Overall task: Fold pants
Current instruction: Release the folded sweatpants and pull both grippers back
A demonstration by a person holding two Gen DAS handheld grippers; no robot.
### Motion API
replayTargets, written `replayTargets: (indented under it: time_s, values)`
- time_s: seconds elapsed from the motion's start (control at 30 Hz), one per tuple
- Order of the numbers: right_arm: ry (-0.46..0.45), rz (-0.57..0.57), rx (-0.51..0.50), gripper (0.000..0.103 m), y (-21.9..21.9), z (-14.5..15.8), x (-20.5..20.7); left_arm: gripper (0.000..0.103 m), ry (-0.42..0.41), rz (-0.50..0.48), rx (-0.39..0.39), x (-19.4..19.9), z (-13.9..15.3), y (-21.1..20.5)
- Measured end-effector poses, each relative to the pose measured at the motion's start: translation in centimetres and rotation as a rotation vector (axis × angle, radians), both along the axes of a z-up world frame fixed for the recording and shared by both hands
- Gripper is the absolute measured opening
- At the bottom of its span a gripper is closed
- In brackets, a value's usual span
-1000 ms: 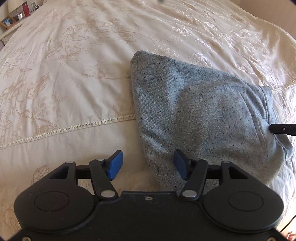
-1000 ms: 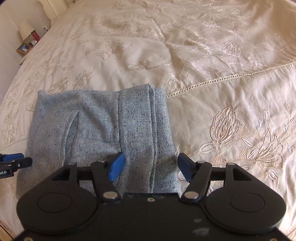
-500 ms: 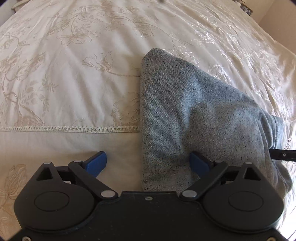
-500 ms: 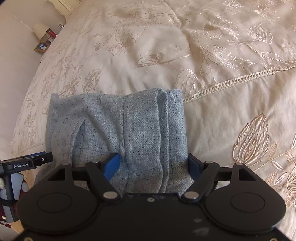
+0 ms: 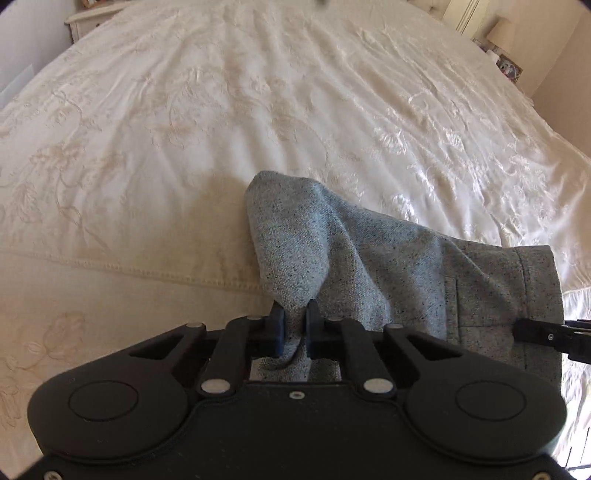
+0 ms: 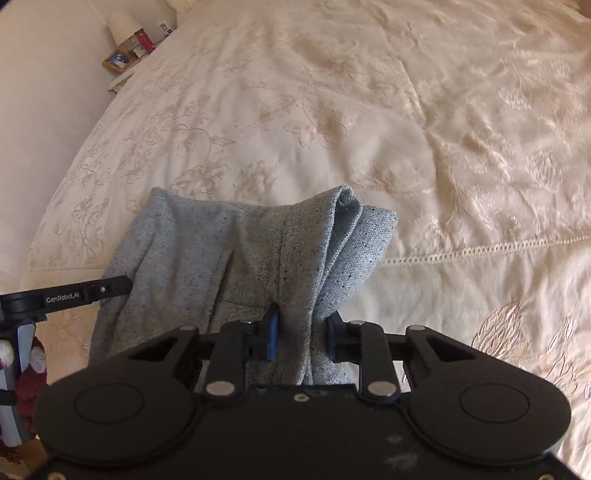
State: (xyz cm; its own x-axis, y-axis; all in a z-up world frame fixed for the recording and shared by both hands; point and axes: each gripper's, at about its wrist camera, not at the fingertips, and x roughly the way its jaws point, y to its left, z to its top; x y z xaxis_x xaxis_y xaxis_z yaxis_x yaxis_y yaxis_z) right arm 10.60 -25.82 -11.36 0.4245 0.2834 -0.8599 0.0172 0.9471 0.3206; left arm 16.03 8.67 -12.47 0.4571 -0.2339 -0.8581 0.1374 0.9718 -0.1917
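The folded grey speckled pants [image 5: 388, 266] lie on the cream embroidered bedspread [image 5: 221, 129]. My left gripper [image 5: 294, 326] is shut on the pants' near left edge, and the cloth rises in a peak from it. In the right wrist view my right gripper [image 6: 301, 338] is shut on the thick folded right edge of the pants [image 6: 221, 266], with the layers bunched between the blue pads. The other gripper's black finger [image 5: 546, 336] shows at the pants' right side, and the left one's finger [image 6: 74, 291] shows at their left side.
A bedside table with a lamp [image 6: 123, 24] and a picture frame [image 6: 118, 59] stands at the far left of the bed [image 6: 443, 129]. Another lamp [image 5: 500, 31] stands at the far right in the left wrist view. A lace seam [image 6: 480, 251] crosses the spread.
Both grippers have moved in and shut on the near edge of the pants. The pinched cloth now lifts off the bed in peaks.
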Motion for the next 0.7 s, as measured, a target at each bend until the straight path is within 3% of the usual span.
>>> replayTargets:
  time_s: [0.1, 0.17, 0.27, 0.33, 0.37, 0.43, 0.47, 0.5, 0.53, 0.57, 0.63, 0.7]
  values:
    - [-0.077, 0.045, -0.010, 0.025, 0.7, 2.6, 2.2, 0.013, -0.083, 0.007, 0.018, 1.4, 2.6, 0.4]
    - [-0.099, 0.051, 0.006, 0.025, 0.9, 3.7, 4.4, 0.013, -0.091, 0.034, 0.011, 3.8, 3.7, 0.8]
    - [-0.132, 0.055, 0.019, 0.025, 1.0, 4.2, 8.5, 0.014, -0.096, 0.078, -0.008, 7.3, 4.1, 1.6]
    - [-0.136, 0.056, 0.007, 0.027, 1.4, 3.5, 11.4, 0.019, -0.094, 0.079, 0.030, 9.4, 3.4, 1.3]
    - [-0.114, 0.042, 0.005, 0.028, 1.4, 2.6, 12.9, 0.028, -0.079, 0.088, 0.062, 10.5, 2.7, 1.1]
    - [-0.035, -0.007, -0.030, 0.039, 1.3, 0.1, 15.5, 0.029, -0.022, 0.121, 0.132, 12.3, 0.5, 1.2]
    - [0.010, -0.044, -0.094, 0.038, 1.3, -1.4, 16.4, 0.029, 0.017, 0.148, 0.169, 13.0, -1.1, 1.4]
    - [0.067, -0.087, -0.231, 0.034, 1.4, -3.1, 17.1, 0.028, 0.061, 0.180, 0.208, 13.3, -2.4, 1.9]
    - [0.101, -0.106, -0.329, 0.036, 1.5, -4.0, 17.3, 0.027, 0.111, 0.209, 0.236, 13.5, -3.4, 2.5]
    - [0.108, -0.113, -0.374, 0.036, 1.5, -4.4, 17.1, 0.026, 0.151, 0.231, 0.242, 13.5, -4.0, 2.9]
    - [0.072, -0.117, -0.338, 0.036, 1.3, -3.8, 15.8, 0.026, 0.157, 0.245, 0.201, 12.2, -3.9, 3.6]
    - [0.017, -0.088, -0.311, 0.034, 1.8, -2.2, 14.3, 0.026, 0.129, 0.213, 0.214, 10.9, -3.1, 3.2]
